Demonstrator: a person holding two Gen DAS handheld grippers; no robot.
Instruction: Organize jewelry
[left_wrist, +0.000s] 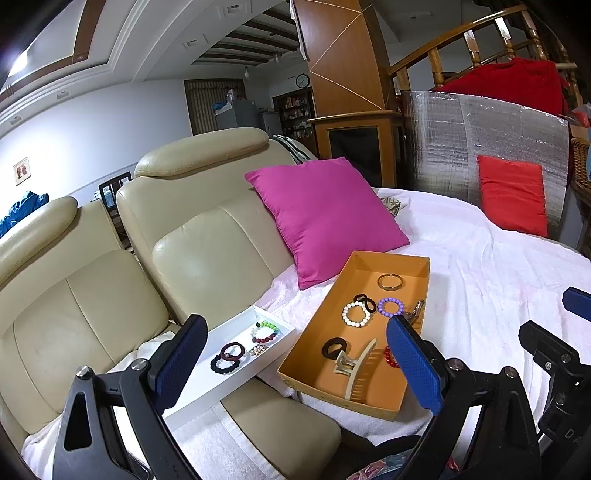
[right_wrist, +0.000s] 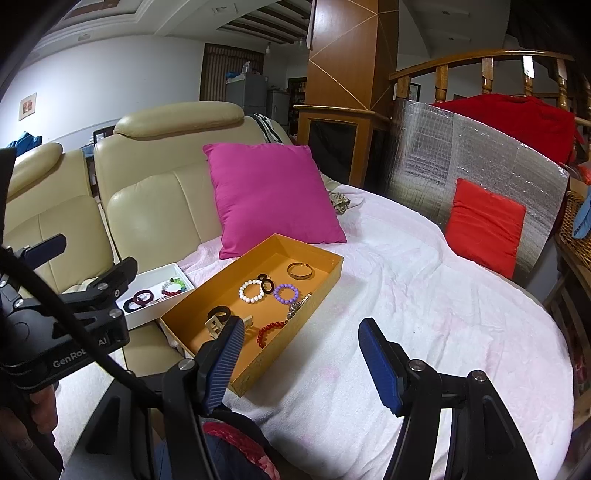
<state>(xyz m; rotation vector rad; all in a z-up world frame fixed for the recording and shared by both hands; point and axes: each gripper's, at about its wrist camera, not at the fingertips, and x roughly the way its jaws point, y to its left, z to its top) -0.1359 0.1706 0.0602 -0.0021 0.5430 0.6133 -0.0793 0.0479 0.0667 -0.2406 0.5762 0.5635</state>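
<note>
An orange box (left_wrist: 373, 264) (right_wrist: 334, 275) lies on a white towel on the sofa. It holds a gold bangle (left_wrist: 390, 281) (right_wrist: 301, 270), white bead bracelet (left_wrist: 357, 314) (right_wrist: 252, 290), purple bead bracelet (left_wrist: 389, 307) (right_wrist: 286, 293), black hair ties (left_wrist: 335, 348), red bead bracelet (right_wrist: 269, 333), a watch (right_wrist: 297, 305) and a beige claw clip (left_wrist: 356, 369). Left of it a white tray (left_wrist: 266, 363) (right_wrist: 147, 314) holds several bracelets and hair ties (left_wrist: 229, 352). My left gripper (left_wrist: 295, 360) hangs open, empty, in front of both containers. My right gripper (right_wrist: 301, 350) is open and empty over the box's near right corner.
A magenta pillow (left_wrist: 325, 218) (right_wrist: 273, 195) leans on the beige sofa back (left_wrist: 207, 251) behind the box. A red cushion (right_wrist: 484, 230) rests against a silver foil panel (right_wrist: 480, 162) at the right. White towel (right_wrist: 424, 314) covers the seat to the right.
</note>
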